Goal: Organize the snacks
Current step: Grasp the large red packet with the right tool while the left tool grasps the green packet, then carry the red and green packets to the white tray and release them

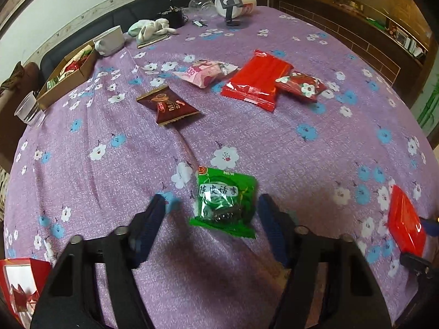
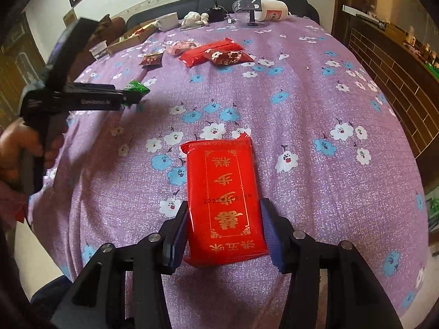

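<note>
Looking down the left gripper (image 1: 211, 213) first: its jaws stand wide apart with the green packet (image 1: 225, 201) lying flat on the cloth (image 1: 301, 164) right between the tips, nothing pinched. The right finger looks just beside the packet's edge, the left finger has a gap. Further ahead sit a brown triangle packet (image 1: 167, 104), a pink one (image 1: 204, 72), a big red pack (image 1: 256, 79) and a small red flowery packet (image 1: 300, 83) touching it. Way off ahead-left is the cardboard box (image 1: 65, 78) with some snacks already in it, a clear cup (image 1: 28, 108) next to it. Far right you can see the red bar (image 1: 406, 226) sitting in the other gripper.

Right gripper (image 2: 223, 230) view: the red bar (image 2: 225, 197) with gold lettering sits lengthwise between the fingers. The pads look to be touching or nearly touching both long sides, so I'd say it's closing on it, but I honestly can't tell if it's clamped or if the bar is off the cloth. The left gripper (image 2: 131, 93) shows up ahead-left, over the green packet (image 2: 135, 87).

My guess at the step: both hands are at the pick stage, one snack each. Next move needs the left to drop a touch and squeeze the thin green packet without just pushing it along the cloth, and the right to firm up, then both carry to the box ahead-left.
</note>
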`<control>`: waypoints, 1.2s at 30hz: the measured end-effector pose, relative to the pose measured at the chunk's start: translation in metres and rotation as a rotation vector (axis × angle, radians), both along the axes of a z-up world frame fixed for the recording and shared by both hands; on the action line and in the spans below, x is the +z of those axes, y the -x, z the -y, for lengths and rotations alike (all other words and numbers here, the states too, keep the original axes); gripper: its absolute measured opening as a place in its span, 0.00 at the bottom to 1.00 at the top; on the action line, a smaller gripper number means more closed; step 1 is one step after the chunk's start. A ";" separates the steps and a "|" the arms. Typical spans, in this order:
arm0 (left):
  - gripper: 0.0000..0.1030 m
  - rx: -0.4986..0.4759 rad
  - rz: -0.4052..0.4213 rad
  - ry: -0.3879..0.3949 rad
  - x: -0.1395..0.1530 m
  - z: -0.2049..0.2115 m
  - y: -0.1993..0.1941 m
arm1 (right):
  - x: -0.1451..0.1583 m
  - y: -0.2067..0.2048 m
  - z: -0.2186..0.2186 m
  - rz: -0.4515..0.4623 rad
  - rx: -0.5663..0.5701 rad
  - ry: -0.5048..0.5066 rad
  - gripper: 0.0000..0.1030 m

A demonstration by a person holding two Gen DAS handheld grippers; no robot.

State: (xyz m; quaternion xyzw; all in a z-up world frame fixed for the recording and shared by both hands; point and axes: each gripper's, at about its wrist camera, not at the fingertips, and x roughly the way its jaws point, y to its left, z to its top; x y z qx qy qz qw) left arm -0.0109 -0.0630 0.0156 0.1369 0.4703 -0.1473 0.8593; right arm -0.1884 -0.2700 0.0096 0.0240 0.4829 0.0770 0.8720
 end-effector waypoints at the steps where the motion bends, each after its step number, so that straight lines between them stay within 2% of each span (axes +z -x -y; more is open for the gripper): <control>1: 0.56 -0.002 -0.005 0.010 0.000 0.001 -0.001 | 0.000 0.001 0.001 0.002 0.001 -0.008 0.52; 4: 0.53 -0.009 -0.001 -0.001 0.000 0.006 -0.005 | 0.000 0.004 0.003 0.009 0.005 -0.022 0.52; 6: 0.39 -0.028 0.002 0.000 0.000 0.011 -0.006 | 0.000 0.005 0.002 0.011 0.007 -0.020 0.52; 10: 0.35 -0.063 0.042 -0.053 0.000 0.021 0.000 | 0.000 0.004 -0.001 0.010 0.005 -0.014 0.52; 13: 0.31 -0.069 0.051 -0.052 0.000 0.021 0.002 | 0.000 0.004 -0.004 0.005 0.005 0.018 0.52; 14: 0.26 -0.079 0.056 -0.058 0.000 0.023 0.004 | -0.001 0.003 -0.007 0.003 0.004 0.036 0.52; 18: 0.25 -0.121 0.087 -0.105 0.000 0.032 0.017 | 0.000 0.002 -0.016 -0.011 -0.016 0.084 0.51; 24: 0.25 -0.146 0.075 -0.061 0.002 0.032 0.038 | 0.001 0.004 -0.027 -0.022 -0.035 0.100 0.47; 29: 0.25 -0.164 0.038 0.021 0.002 0.024 0.060 | 0.002 0.003 -0.031 -0.032 -0.044 0.018 0.46; 34: 0.25 -0.167 0.010 0.091 0.002 0.006 0.085 | 0.003 0.002 -0.017 -0.065 -0.078 -0.216 0.46; 36: 0.25 -0.169 0.010 0.103 0.002 -0.001 0.096 | 0.002 0.004 -0.016 -0.072 -0.096 -0.260 0.46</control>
